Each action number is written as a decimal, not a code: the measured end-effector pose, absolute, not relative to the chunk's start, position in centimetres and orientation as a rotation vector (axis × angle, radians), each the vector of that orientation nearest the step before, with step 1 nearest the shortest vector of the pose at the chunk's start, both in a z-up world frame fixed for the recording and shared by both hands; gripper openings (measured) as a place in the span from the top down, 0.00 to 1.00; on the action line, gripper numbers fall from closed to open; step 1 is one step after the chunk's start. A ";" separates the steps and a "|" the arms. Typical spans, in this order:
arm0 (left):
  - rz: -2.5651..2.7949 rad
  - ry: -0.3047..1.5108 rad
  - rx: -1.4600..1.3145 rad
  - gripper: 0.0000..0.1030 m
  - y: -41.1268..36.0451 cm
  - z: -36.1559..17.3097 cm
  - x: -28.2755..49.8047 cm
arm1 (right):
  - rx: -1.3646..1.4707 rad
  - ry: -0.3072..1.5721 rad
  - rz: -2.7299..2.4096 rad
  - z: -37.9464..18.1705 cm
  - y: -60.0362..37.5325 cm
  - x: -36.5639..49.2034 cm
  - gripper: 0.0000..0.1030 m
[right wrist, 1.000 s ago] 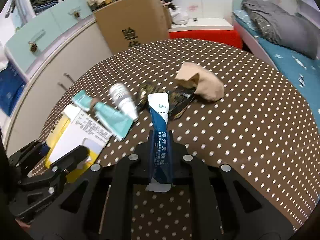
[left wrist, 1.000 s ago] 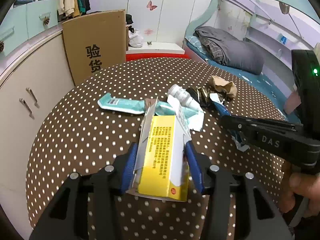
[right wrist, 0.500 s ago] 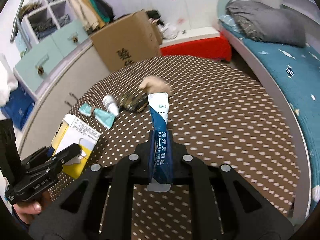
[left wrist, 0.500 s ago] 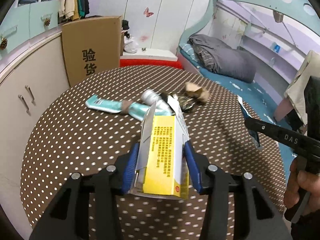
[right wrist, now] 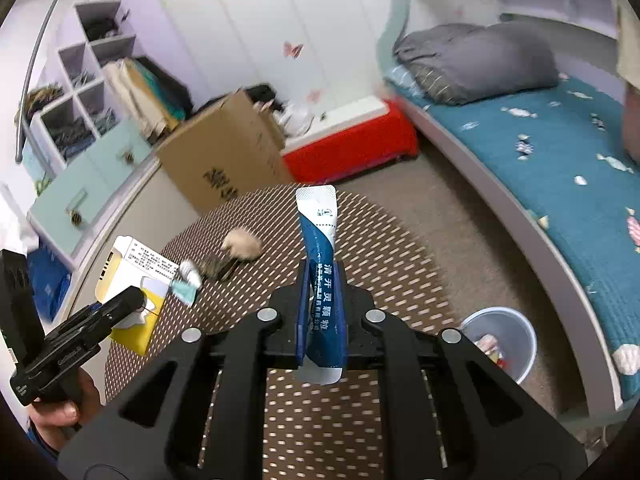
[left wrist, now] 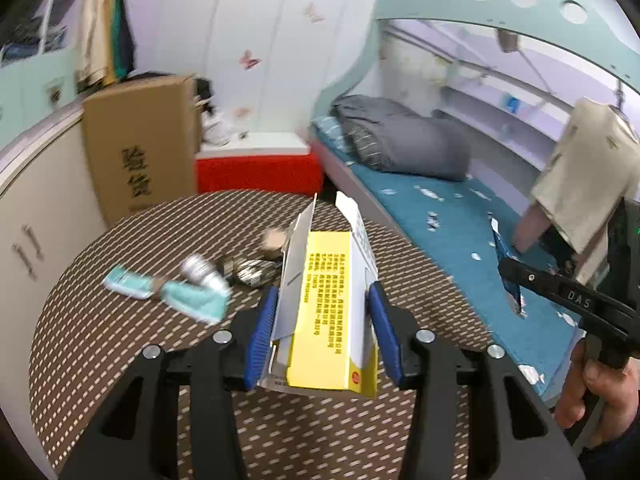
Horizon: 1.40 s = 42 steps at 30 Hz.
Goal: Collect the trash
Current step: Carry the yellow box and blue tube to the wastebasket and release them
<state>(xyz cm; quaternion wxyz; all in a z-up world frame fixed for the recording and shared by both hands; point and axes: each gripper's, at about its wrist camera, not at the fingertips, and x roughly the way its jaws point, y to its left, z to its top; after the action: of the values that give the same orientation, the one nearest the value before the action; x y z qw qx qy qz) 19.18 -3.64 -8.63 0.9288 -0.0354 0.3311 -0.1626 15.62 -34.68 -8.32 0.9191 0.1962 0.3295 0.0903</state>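
Dotted table; cardboard box bears two black Chinese characters.

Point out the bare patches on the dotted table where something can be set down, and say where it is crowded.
The dotted table is bare along its near edge and on the side toward the bed. Trash crowds the far left: teal wrapper, white bottle, dark wrapper and tan wad. Both grippers are loaded.

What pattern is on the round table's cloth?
Brown with small white polka dots, seen best in the right wrist view.
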 end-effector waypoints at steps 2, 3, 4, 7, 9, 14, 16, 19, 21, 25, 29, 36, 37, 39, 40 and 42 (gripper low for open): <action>-0.364 0.663 -0.051 0.56 -5.5 -7.9 19.2 | 0.416 0.653 0.150 -7.7 -36.4 15.0 0.89; -0.376 0.659 -0.050 0.56 -6.1 -7.6 19.2 | 0.425 0.643 0.136 -7.4 -37.3 14.8 0.89; -0.392 0.655 -0.047 0.56 -6.8 -7.3 19.2 | 0.437 0.631 0.119 -7.2 -38.5 14.4 0.89; -0.439 0.641 -0.038 0.56 -9.3 -6.6 19.5 | 0.456 0.606 0.075 -6.6 -41.1 13.9 0.89; -0.469 0.633 -0.031 0.56 -11.0 -6.1 19.5 | 0.468 0.590 0.046 -6.3 -42.7 13.4 0.89; -0.544 0.620 -0.021 0.56 -15.5 -5.5 20.0 | 0.495 0.569 -0.034 -6.3 -46.8 12.5 0.89; -0.568 0.622 -0.019 0.56 -17.2 -5.4 20.3 | 0.501 0.573 -0.061 -6.8 -48.0 12.5 0.89; -0.603 0.634 -0.021 0.56 -19.6 -5.7 20.7 | 0.516 0.592 -0.088 -7.9 -49.4 12.7 0.89; -0.627 0.645 -0.020 0.56 -21.4 -6.0 21.1 | 0.531 0.605 -0.101 -8.7 -50.2 12.9 0.89; -0.655 0.686 -0.016 0.56 -24.6 -7.2 22.1 | 0.561 0.645 -0.128 -11.1 -51.9 13.4 0.89; -0.672 0.742 0.003 0.56 -27.9 -9.1 23.5 | 0.591 0.686 -0.150 -13.5 -53.0 14.3 0.89; -0.673 0.879 0.074 0.56 -33.1 -13.6 26.2 | 0.651 0.772 -0.179 -18.7 -54.9 15.7 0.89; -0.671 0.895 0.085 0.56 -33.7 -14.2 26.5 | 0.661 0.789 -0.183 -19.8 -55.1 15.9 0.88; -0.669 0.928 0.116 0.56 -35.0 -15.6 27.1 | 0.684 0.823 -0.185 -21.7 -55.6 16.5 0.88; -0.664 0.942 0.129 0.56 -35.5 -16.3 27.4 | 0.692 0.836 -0.187 -22.5 -55.7 16.7 0.88; -0.660 0.972 0.159 0.56 -36.4 -17.6 27.8 | 0.713 0.864 -0.193 -24.1 -56.0 17.2 0.88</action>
<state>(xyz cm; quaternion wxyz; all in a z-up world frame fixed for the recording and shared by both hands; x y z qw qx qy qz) 27.80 -36.39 -17.65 0.8294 0.0751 0.4580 -0.3110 17.23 -55.98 -24.13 0.8427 0.3376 0.4093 -0.0913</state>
